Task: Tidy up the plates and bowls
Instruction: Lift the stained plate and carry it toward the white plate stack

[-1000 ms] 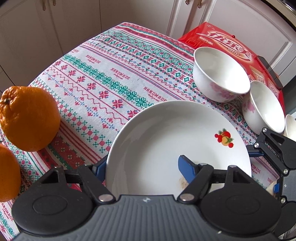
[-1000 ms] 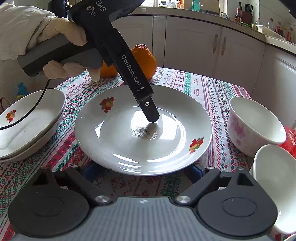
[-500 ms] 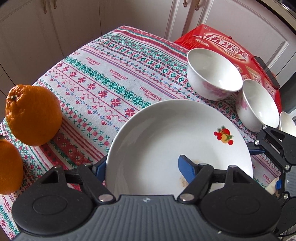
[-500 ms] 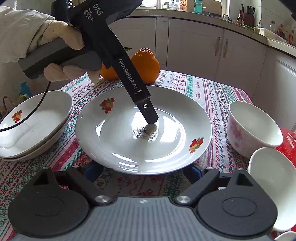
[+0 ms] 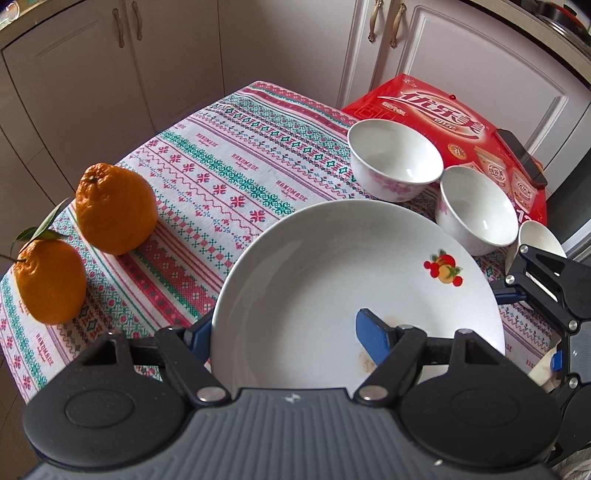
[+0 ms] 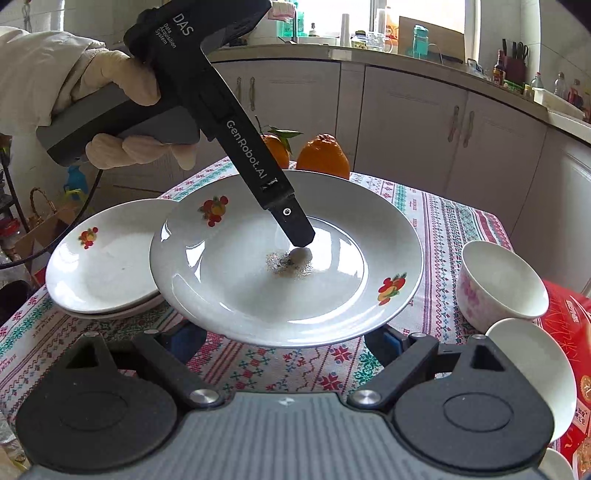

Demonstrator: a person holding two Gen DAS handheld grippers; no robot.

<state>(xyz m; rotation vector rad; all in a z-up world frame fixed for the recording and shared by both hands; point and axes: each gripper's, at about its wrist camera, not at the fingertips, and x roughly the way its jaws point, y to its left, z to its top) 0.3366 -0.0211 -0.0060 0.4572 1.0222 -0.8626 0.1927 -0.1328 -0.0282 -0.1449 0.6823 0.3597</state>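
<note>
Right wrist: plate [image 6: 258, 291] now higher, overlapping stacked plates [image 6: 107, 273], left tongs [image 6: 295, 236] clamped.

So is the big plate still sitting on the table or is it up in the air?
In the air. The plate overlaps the stacked plates, pinched by the left gripper.

Pale cabinets [image 6: 406, 122], cluttered counter [image 6: 369, 51], bright window [image 6: 417, 14] behind.

Both wrist views look steeply down, close above the white plate [image 5: 332, 280] [image 6: 258, 295]. They face it from different sides, sharing the plate, oranges [image 5: 114, 208] [image 6: 325, 157] and bowls [image 5: 395, 164] [image 6: 498, 284].
</note>
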